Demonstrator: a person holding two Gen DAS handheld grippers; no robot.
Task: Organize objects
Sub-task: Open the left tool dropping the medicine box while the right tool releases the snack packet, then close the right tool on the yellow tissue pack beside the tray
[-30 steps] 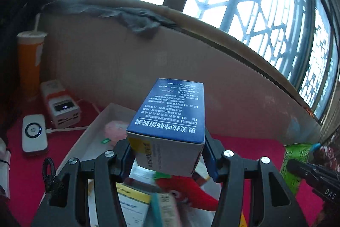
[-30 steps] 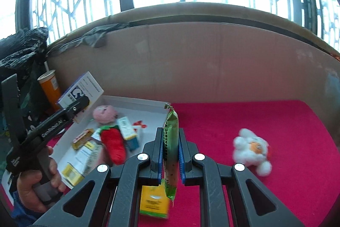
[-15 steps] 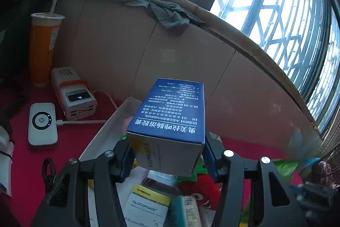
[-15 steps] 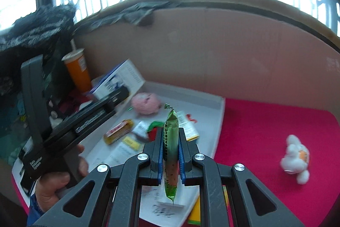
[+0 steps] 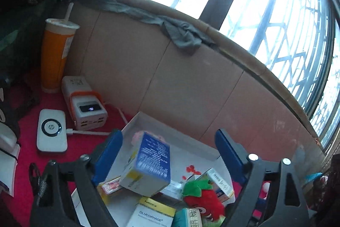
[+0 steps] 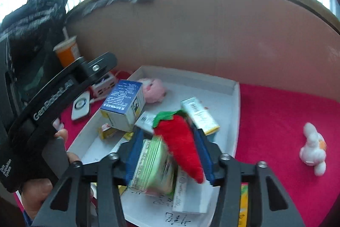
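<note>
My left gripper (image 5: 167, 135) hangs over the white tray (image 5: 153, 120), its jaws opening wide. The blue-and-white medicine box (image 5: 148, 165) lies tilted on other boxes in the tray, free of both pads. In the right wrist view that same box (image 6: 123, 105) rests at the tray's (image 6: 237, 99) left side. My right gripper (image 6: 167, 133) is over the tray's near end, jaws opening. The green snack packet (image 6: 153, 165) is blurred between the pads, and neither pad presses on it. A red plush strawberry (image 6: 180, 142) lies just beyond it.
The tray also holds a pink plush (image 6: 154, 92) and several small boxes. A white plush bunny (image 6: 312, 150) lies on the red cloth at right. An orange cup (image 5: 56, 56), power bank (image 5: 85, 105) and white HP device (image 5: 51, 131) stand left. A cardboard wall (image 5: 191, 88) runs behind.
The left jaws have opened and the blue box has dropped into the tray. The right gripper has moved left over the tray and opened, and the green packet has slipped down.
</note>
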